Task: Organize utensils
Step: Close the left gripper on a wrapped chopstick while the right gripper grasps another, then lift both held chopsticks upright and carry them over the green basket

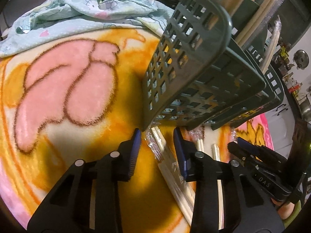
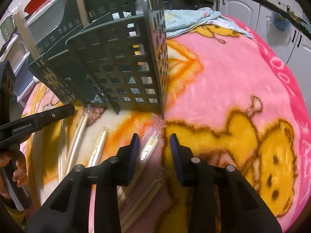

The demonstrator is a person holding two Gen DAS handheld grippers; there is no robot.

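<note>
- Left wrist: left gripper poised low, jaws part-open and gripping nothing, a wrapped chopstick pair on the blanket between them, just below the green slotted caddy.
- Right wrist: right gripper likewise part-open, empty, straddling another wrapped chopstick pair by the caddy's corner.

We judged the setting to be a home, with a kitchen at its edge. A plush cartoon blanket covered the work surface, and a crumpled printed sheet lay on it. White arched cabinet doors with dark handles stood behind. A steel pot and cluttered shelves lined one side.
</note>
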